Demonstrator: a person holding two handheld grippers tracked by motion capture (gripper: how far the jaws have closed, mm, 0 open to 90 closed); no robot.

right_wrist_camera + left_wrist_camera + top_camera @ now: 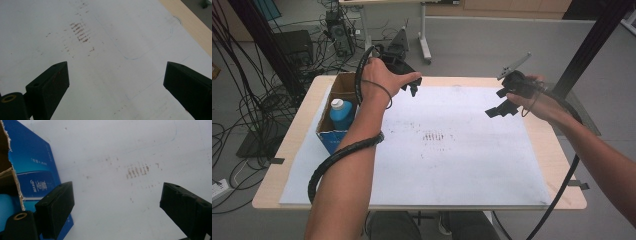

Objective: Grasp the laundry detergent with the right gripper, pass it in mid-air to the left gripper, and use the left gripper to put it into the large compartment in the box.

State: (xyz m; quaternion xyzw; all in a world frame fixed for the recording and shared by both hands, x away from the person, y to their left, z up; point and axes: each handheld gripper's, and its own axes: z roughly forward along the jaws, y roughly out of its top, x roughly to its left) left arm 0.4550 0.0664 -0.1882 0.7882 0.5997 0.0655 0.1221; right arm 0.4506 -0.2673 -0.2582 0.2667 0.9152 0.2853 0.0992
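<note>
Nearest our left gripper [412,86] stands the box [332,131], an open cardboard carton with blue printed sides, at the left edge of the table [557,165]. Inside it sits a blue bottle [341,114] with a white cap, upright, its top showing above the carton's rim. In the left gripper view the box's [32,165] blue side fills the left edge, just beside our left finger, with its torn cardboard rim above; whether finger and box touch we cannot tell. We hold the left gripper [115,202] just right of the box, over the far left part of the white sheet [452,170] that covers most of the table; its fingers [56,207] stand wide apart with nothing between them but bare sheet. Our right gripper [502,107] hangs over the far right part of the sheet, well apart from the box and from the left one. In the right gripper view its fingers [51,87] too are spread wide, the right gripper [116,85] gripping nothing, with the sheet [112,82] below. A patch of brownish marks [434,136] lies near the middle of the sheet, between the two grippers and nearer us; the marks [137,171] show ahead of the left fingers and the marks [80,32] ahead of the right ones. A faint blue outline [150,42] is drawn on the sheet towards the table's wooden edge [190,22]. Cables [247,90] lie on the floor left of the table.
</note>
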